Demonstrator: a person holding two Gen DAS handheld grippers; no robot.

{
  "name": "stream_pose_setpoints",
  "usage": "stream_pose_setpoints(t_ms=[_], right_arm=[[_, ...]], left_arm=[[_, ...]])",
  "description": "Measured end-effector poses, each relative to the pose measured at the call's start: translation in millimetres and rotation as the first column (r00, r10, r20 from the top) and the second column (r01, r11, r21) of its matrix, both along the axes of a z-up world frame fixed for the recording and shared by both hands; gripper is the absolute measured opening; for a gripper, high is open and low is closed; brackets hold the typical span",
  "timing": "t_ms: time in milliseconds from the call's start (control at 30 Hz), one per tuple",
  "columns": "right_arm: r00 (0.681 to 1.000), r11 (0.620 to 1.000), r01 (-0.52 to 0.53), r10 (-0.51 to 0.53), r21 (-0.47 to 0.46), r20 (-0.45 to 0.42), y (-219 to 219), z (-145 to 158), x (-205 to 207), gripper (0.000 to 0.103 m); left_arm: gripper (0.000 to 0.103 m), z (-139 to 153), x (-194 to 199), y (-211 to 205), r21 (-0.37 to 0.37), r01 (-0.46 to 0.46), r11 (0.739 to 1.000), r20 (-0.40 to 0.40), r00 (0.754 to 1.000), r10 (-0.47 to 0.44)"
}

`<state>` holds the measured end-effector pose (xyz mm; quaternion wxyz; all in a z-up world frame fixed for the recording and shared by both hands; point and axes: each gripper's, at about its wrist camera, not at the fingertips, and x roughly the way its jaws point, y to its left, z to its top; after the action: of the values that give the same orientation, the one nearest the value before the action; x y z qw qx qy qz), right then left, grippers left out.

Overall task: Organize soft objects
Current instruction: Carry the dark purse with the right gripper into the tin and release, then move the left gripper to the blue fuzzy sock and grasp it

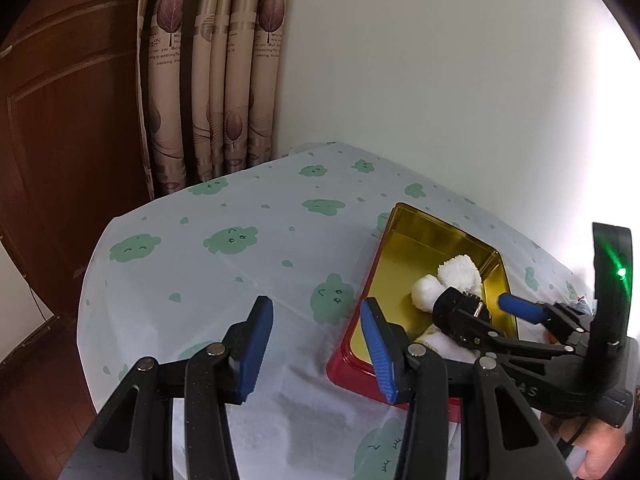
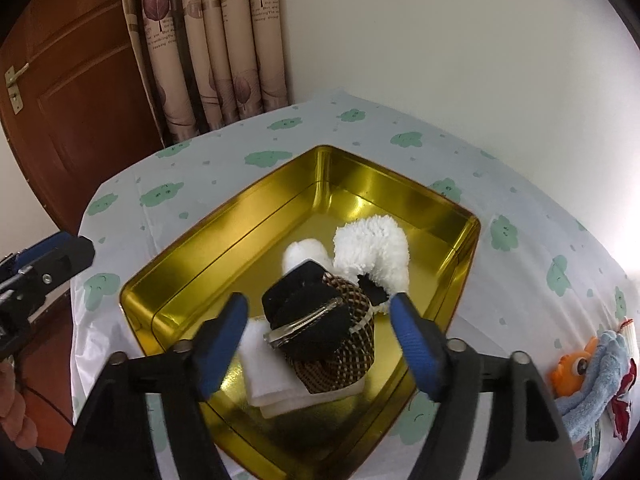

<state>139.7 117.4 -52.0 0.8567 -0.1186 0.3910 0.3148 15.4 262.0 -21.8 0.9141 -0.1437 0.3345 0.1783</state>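
A gold-lined tin box (image 2: 440,208) with a red outside (image 1: 352,344) sits on the table. Inside lie a white fluffy item (image 2: 372,252), a small white fluffy ball (image 2: 300,254), a folded white cloth (image 2: 264,376) and a dark woven pouch with a black zipped flap (image 2: 320,332). My right gripper (image 2: 320,340) is open, its blue pads either side of the pouch, above the box; it also shows in the left wrist view (image 1: 476,304). My left gripper (image 1: 316,344) is open and empty over the tablecloth, left of the box.
The table wears a white cloth with green cloud prints (image 1: 224,240). A blue towel with an orange fish toy (image 2: 592,376) lies at the table's right edge. Curtains (image 1: 208,80) and a brown door (image 1: 60,120) stand behind; a white wall is at right.
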Motion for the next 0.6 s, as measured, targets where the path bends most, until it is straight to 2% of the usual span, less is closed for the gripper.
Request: stream_pose_setpoints(t_ms=[167,367,600], right_arm=[[1.0,0.999,0.02,-0.02,0.035,0.008,-14,16,-7,0.073],[0.998,0.996,0.061,-0.063,0.068,0.023,-55,33,-23,0.08],[0.982,0.981,0.188,-0.189,0.037,0.011,-144,31,-30,0.083]], left_arm=[[0.047,0,0,-1,0.005,-0.001,1.0,0.0,1.0,0.001],[0.047,-3,3,-2,0.014,0.01,1.0,-0.009,1.0,-0.01],[0.047,-3,3,-11,0.021,0.044,0.999,-0.011,0.999,-0.044]])
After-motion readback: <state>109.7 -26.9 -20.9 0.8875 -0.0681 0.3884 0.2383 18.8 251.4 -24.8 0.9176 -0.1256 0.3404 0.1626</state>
